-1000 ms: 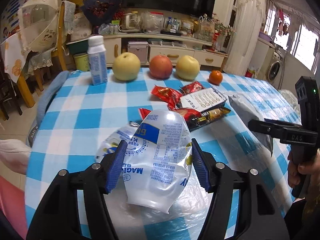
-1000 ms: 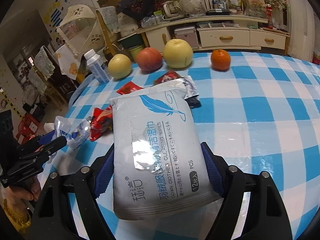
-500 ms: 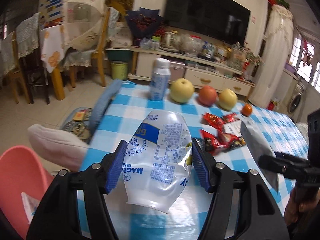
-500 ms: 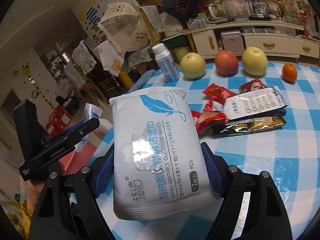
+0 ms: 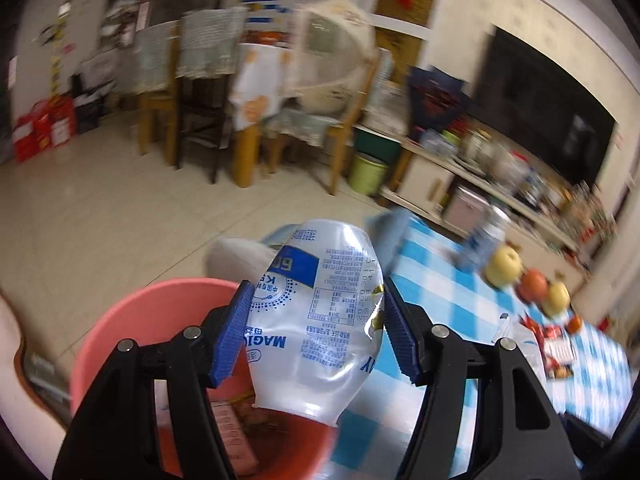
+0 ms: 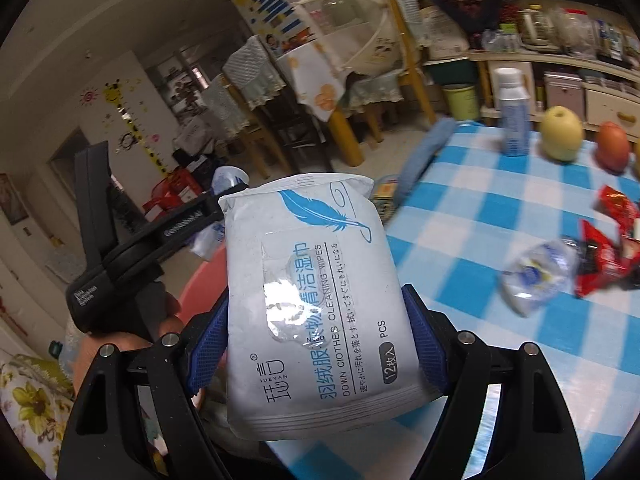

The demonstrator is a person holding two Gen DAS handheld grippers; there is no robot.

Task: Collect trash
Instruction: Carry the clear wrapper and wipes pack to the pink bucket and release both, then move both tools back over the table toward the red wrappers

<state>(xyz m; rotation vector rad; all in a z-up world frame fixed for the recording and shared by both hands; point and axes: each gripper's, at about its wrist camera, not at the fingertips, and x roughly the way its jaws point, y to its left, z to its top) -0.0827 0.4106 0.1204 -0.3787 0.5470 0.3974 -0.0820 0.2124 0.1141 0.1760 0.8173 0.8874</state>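
- Trash first: we see our left gripper (image 5: 316,332) pinching a crumpled clear plastic bottle (image 5: 320,320) with blue print, above the pink bin (image 5: 160,312) at 7 o'clock.
- Our right gripper (image 6: 316,344) clamps a white wipes packet (image 6: 316,300) bearing a blue feather.
- Only the right view shows the left hand (image 6: 120,340) at 9 o'clock; only the left view shows paper inside the bin.

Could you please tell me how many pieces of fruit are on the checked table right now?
4: a yellow apple, a red apple, a second yellow apple and a small orange, in a row along the table's far edge; blur may hide others.
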